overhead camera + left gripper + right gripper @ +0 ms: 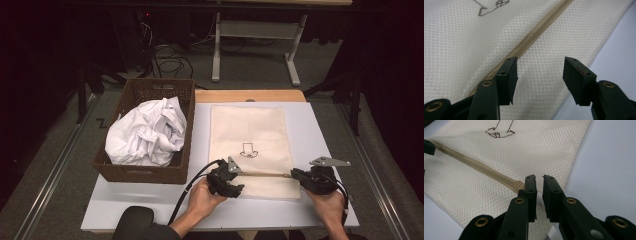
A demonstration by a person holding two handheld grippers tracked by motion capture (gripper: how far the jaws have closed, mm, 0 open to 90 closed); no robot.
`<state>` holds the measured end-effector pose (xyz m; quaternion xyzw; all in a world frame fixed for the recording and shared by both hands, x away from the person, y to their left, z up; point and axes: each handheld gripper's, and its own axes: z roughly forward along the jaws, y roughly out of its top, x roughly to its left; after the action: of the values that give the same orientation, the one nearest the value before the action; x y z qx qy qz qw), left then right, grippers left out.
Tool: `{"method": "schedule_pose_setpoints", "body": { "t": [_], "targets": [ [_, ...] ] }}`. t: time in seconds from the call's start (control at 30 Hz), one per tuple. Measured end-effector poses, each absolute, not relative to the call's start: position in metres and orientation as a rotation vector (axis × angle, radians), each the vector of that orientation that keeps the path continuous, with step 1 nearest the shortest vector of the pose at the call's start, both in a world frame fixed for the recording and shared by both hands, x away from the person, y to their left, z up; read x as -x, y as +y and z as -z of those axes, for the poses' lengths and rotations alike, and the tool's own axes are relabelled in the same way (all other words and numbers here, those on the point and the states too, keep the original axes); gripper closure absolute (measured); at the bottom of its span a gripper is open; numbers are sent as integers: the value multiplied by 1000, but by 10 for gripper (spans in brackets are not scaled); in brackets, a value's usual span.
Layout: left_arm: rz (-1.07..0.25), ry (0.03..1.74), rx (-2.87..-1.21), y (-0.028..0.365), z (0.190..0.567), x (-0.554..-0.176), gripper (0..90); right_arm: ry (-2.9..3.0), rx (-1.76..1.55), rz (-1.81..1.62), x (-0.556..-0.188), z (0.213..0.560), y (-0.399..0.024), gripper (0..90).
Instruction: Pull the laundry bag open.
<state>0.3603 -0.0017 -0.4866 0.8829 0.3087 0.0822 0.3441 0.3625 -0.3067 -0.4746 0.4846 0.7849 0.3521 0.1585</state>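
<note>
While both tools [226,181] [309,179] hover, the cloth bag [250,130] lies flat.

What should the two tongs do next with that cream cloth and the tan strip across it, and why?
Probably close the left tongs on the tan strip. Their jaws stand open over the cloth, with one jaw right at the strip. The right tongs are almost shut at the strip's other end, though whether they pinch anything I cannot tell. A hold at both ends would let the hands lift or fold the cloth evenly.
</note>
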Motion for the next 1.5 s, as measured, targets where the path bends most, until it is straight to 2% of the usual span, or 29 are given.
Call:
{"method": "schedule_pose_setpoints", "body": {
  "t": [0.33,0.57,0.9,1.2,1.4,1.5],
  "targets": [
    [-195,707,-2288,-34,485,-364,494,2262,-1443,-1025,-367,478,-315,881],
    [-139,722,-2284,-52,480,-371,480,2301,-1452,-1019,-368,483,-311,886],
    [-135,711,-2277,-71,482,-381,559,2358,-1440,-956,-372,491,-303,892],
    [-114,705,-2285,-83,481,-386,585,2271,-1511,-1012,-372,481,-325,895],
    [-101,690,-2295,-93,480,-393,603,2299,-1509,-991,-375,484,-320,895],
    [-90,685,-2296,-97,480,-394,642,2318,-1506,-972,-376,487,-316,899]
  ]
}}
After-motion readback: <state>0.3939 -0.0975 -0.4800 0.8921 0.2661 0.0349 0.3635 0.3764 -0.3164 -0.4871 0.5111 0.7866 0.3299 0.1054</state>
